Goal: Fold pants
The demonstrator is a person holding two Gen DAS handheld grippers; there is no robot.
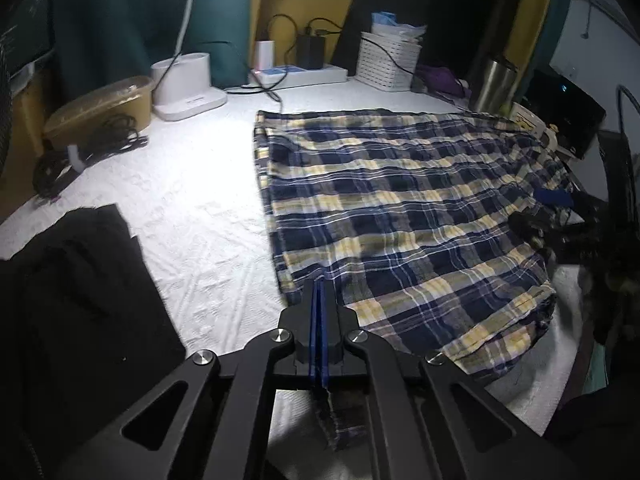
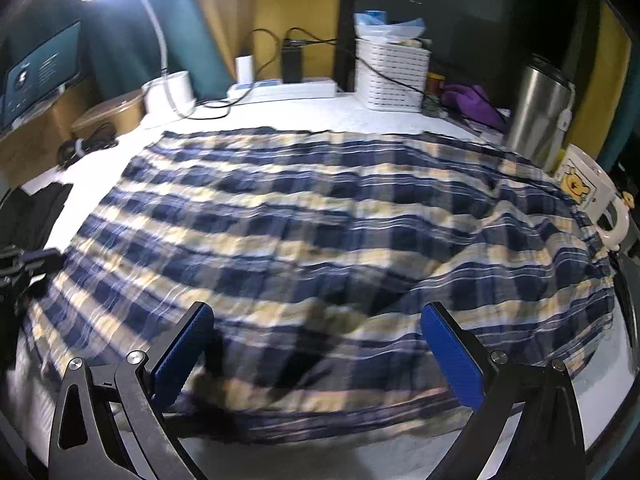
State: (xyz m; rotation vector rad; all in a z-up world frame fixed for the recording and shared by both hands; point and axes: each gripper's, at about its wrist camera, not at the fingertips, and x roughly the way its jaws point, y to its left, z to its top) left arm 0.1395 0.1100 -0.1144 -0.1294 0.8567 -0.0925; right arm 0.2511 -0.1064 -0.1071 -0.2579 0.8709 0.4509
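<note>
Left gripper (image 1: 320, 280) clamped tight; right gripper (image 2: 318, 318) spread wide.

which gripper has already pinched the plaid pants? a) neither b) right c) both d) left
d: the left gripper has its fingers closed on the near edge of the plaid pants, while the right gripper hangs wide open above the cloth.

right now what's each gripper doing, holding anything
left gripper: shut on the near edge of the plaid pants.
right gripper: open, jaws wide above the pants, holding nothing.
</note>
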